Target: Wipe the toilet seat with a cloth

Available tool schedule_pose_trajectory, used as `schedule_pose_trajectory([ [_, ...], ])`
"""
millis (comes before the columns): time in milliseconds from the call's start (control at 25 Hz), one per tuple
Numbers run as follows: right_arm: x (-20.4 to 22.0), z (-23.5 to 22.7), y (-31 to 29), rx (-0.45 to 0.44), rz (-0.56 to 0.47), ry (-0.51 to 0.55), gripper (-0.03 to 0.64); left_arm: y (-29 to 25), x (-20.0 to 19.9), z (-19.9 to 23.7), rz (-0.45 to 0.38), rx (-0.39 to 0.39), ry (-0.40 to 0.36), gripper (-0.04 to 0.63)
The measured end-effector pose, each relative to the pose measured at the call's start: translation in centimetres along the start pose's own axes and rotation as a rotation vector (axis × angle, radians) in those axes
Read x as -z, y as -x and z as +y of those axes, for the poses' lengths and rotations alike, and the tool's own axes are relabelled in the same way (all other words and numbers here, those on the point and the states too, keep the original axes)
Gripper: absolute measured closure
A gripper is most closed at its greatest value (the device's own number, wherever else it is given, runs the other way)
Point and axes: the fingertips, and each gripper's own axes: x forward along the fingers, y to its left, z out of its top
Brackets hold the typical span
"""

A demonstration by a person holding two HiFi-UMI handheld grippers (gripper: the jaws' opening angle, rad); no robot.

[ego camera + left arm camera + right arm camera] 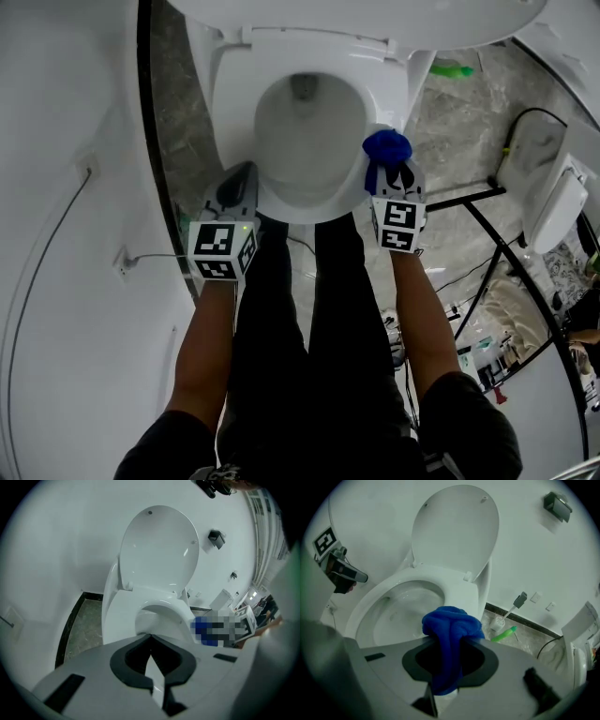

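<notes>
The blue cloth point(451, 623) is clamped between the jaws of the right gripper point(449, 641) and is held bunched over the front right edge of the toilet seat point(457, 585), beside the bowl; whether it presses on the seat cannot be told. The left gripper point(150, 635) is seen with its jaws together and nothing between them, just off the seat's front left edge. The lid point(457, 527) is raised upright, and a green bottle point(505, 634) is seen lying on the floor to the right of the toilet.
</notes>
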Motion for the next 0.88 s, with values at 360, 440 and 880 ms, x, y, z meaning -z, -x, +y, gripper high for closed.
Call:
schedule_pose_trajectory([
  [360, 4.7, 5.4, 2.6, -0.135, 0.118, 0.048, 0.535, 1.1, 1.8, 1.1, 0.015, 0.013, -0.004, 0.586],
  [440, 5.6, 7.0, 3.2, -0.163, 0.139, 0.077, 0.535, 1.4, 2.2, 1.5, 0.022, 0.019, -0.008, 0.586],
  [880, 6.6, 19.5, 5.3, -0.359, 0.158, 0.272, 0.535, 3.6, 3.2, 4.4, 0.005, -0.005, 0.014, 0.586],
])
